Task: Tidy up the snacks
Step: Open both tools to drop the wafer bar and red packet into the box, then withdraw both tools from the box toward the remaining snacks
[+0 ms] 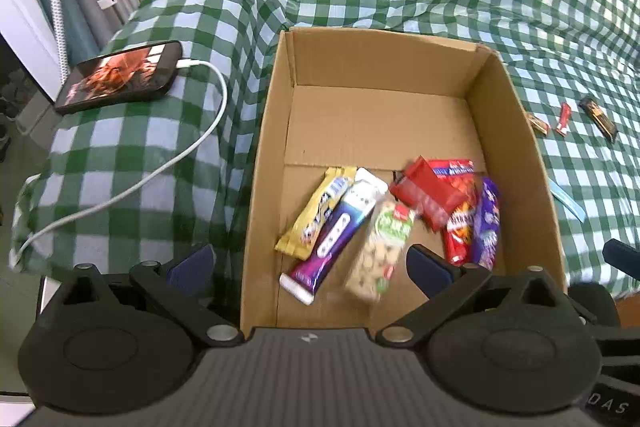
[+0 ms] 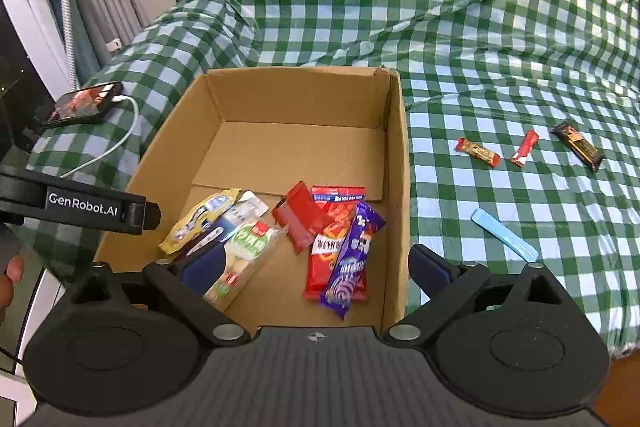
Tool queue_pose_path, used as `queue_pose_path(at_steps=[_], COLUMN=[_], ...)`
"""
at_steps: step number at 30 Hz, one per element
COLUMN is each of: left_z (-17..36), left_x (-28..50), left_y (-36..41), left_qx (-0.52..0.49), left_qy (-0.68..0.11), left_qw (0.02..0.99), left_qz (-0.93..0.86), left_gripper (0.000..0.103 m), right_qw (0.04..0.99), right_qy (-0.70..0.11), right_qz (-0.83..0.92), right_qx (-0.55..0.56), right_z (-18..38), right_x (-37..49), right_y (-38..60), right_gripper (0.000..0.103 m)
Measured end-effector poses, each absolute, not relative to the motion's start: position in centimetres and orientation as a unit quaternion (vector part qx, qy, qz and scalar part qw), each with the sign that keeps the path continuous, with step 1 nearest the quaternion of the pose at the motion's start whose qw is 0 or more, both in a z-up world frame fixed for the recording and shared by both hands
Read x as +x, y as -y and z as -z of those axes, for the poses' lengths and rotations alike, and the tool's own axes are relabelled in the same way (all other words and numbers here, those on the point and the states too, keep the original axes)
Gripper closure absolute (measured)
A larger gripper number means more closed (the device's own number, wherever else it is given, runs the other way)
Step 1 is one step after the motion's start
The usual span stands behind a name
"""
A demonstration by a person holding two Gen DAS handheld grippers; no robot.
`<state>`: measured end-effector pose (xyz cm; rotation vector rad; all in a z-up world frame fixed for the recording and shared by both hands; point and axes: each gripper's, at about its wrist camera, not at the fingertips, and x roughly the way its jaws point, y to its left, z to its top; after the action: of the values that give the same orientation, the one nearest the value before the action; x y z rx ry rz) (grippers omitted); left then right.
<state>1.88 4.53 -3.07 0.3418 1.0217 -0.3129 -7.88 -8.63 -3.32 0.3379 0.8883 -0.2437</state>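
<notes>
Below both grippers' wide, empty jaws, snacks inside the cardboard box.

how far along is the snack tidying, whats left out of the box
Done: about six packets lie in the cardboard box. In hand: nothing; the left gripper and right gripper both stand open and empty. Left on the checked cloth: a brown bar, a red stick, a dark bar and a blue stick.

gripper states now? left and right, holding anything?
Left gripper: open, holding nothing, above the cardboard box.
Right gripper: open, holding nothing, above the same box.
</notes>
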Motion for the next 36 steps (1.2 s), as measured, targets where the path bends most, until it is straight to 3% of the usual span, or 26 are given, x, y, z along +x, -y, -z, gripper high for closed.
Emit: queue_pose_path(at_steps=[13,36], left_z=[1.3,2.0], left_x=[-4.4,-6.0], left_y=[-5.9,-2.6], left_qx=[0.169,0.22], left_qy=[-0.462,-0.464], left_qw=[0.855,0.84], left_qz=[0.162,0.177], left_gripper=[0.0,0.0], right_qw=[0.901,0.897], right_qy=[-0.392,-0.376], right_qz=[0.108,0.126], right_qx=[0.153,0.196], right_z=[0.7,1.3], right_x=[-13.7,-16.4], right_y=[6.3,9.4], right_gripper=[0.003,0.003])
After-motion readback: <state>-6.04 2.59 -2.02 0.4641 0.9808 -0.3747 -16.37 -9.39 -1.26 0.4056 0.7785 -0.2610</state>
